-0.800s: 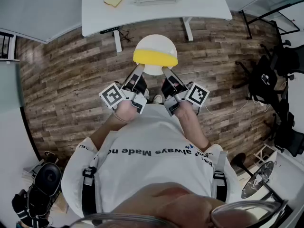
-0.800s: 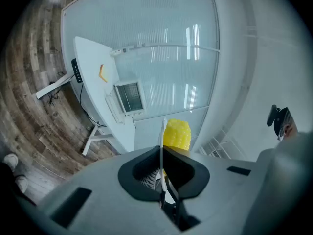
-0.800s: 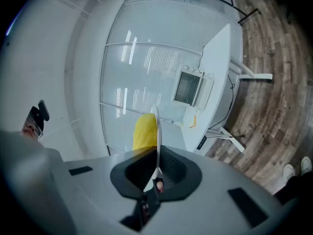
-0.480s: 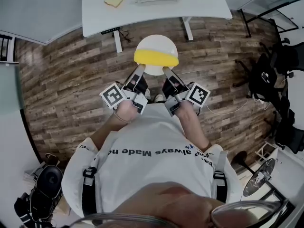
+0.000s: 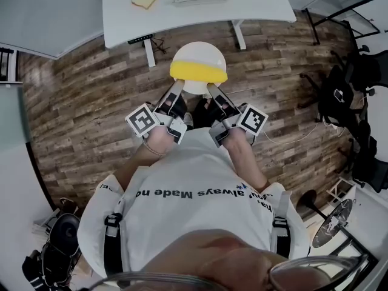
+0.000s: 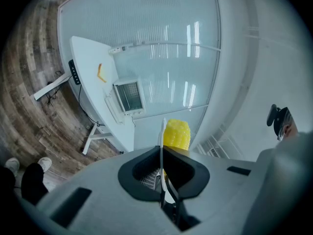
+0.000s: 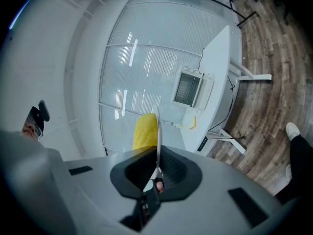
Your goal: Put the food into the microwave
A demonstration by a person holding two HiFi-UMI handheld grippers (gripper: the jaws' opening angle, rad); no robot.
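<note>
A white plate [image 5: 199,58] carries a yellow corn cob [image 5: 198,73] in front of the person's chest, above the wooden floor. My left gripper [image 5: 177,90] is shut on the plate's near left rim and my right gripper [image 5: 212,91] on its near right rim. In the left gripper view the plate [image 6: 162,133] shows edge-on between the jaws of that gripper [image 6: 162,156], the corn [image 6: 176,133] beyond it. The right gripper view shows the same: plate [image 7: 157,124], corn [image 7: 145,130], gripper [image 7: 156,166]. The microwave [image 6: 128,96] [image 7: 191,89] stands on a white table [image 5: 254,5] ahead.
A yellow slice-shaped item [image 5: 145,0] lies on the table left of the microwave. The table's legs [image 5: 240,36] stand on the wood floor just beyond the plate. Office chairs [image 5: 354,83] crowd the right side, and a dark bag [image 5: 57,247] lies at lower left.
Both grippers keep their hold on the plate in about the same spot. The bag at lower left has slid a little down the view.
</note>
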